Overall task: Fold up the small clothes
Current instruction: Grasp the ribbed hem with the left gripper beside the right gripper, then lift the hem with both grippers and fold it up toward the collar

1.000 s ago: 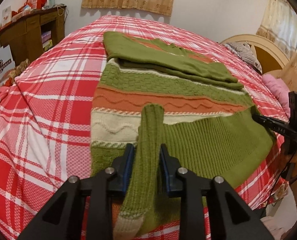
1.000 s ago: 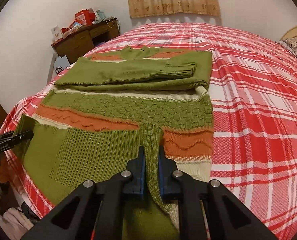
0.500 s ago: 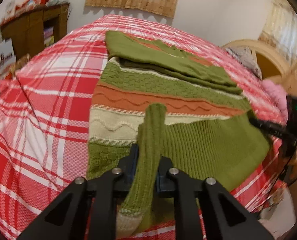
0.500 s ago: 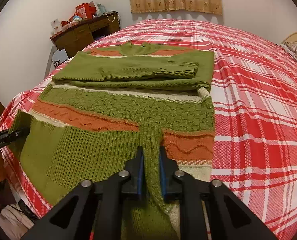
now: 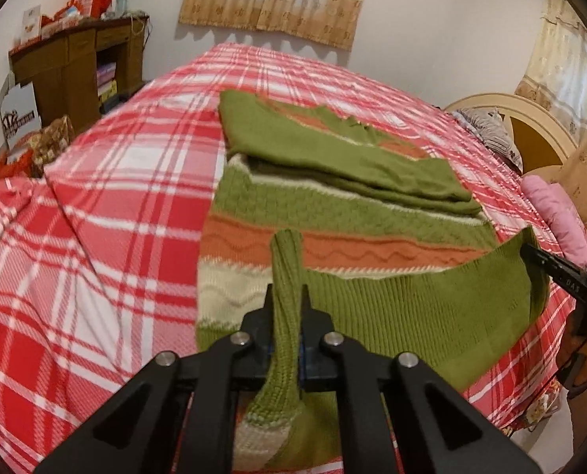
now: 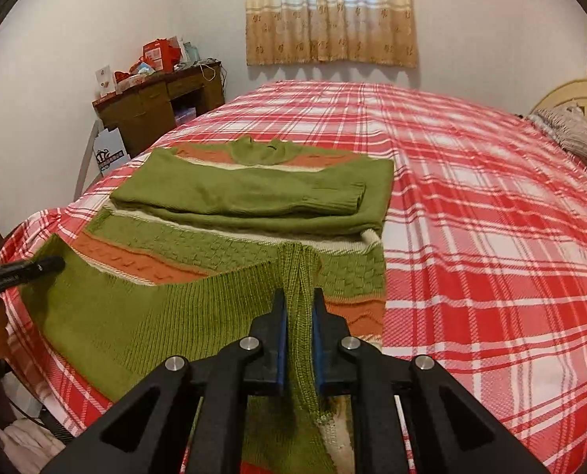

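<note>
A green, orange and cream knit sweater [image 5: 332,205] lies flat on the bed, sleeves folded across its chest [image 6: 250,193]. My left gripper [image 5: 286,296] is shut on a bunched fold of the ribbed green hem, its jaws closing tight on the knit. My right gripper [image 6: 298,300] is shut on the hem's other corner. Between them the hem band [image 6: 143,312] is lifted off the bed and hangs over the striped body. Each gripper shows at the edge of the other's view: the right gripper [image 5: 546,272] and the left gripper [image 6: 36,268].
The bed's red and white plaid cover [image 6: 471,237] spreads wide to the right of the sweater. A wooden desk [image 6: 155,106] with clutter stands by the far wall. A headboard [image 5: 530,126] and pink cushion [image 5: 557,221] lie past the bed's right side.
My left jaws have closed from a gap onto the hem fold. My right gripper has risen, lifting the hem band farther up over the orange stripe.
</note>
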Demonstrator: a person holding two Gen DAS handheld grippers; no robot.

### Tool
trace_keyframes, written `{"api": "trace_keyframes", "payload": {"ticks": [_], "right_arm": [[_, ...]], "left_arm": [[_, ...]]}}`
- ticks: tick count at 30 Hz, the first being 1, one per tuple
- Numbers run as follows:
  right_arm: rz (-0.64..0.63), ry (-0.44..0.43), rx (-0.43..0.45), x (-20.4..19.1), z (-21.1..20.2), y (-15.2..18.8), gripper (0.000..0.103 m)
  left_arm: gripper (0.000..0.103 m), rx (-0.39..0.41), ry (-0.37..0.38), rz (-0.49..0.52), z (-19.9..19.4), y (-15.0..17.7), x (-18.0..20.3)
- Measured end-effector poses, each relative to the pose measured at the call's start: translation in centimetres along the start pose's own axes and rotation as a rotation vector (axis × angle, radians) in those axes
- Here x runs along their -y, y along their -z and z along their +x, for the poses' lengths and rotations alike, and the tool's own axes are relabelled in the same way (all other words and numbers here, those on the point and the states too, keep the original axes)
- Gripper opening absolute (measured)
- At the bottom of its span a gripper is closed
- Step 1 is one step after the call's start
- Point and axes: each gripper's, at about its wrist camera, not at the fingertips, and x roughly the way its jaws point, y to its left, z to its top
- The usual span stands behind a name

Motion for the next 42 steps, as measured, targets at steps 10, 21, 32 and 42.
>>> {"api": "trace_keyframes", "payload": {"ticks": [10, 21, 32, 42], "right_arm": [[0.031, 0.014, -0.032, 0.6, 1.6, 0.8, 0.010], [0.013, 0.010, 0.000, 0.0, -0.5, -0.5, 0.010], [0.050, 0.047, 0.104, 0.2, -0.9, -4.3, 0.010], [0.033, 0.080, 0.129, 0.6, 1.1, -7.1, 0.010]], "left_arm": [[0.009, -0.070, -0.050, 0.020, 2.4, -0.4, -0.5], [0.007, -0.030, -0.096, 0.039, 0.8, -1.2, 0.1], [0.007, 0.099, -0.141, 0.033, 0.7, -6.1, 0.1], [0.005, 0.092, -0.148, -0.003, 3.1, -10.1, -0.4]]}}
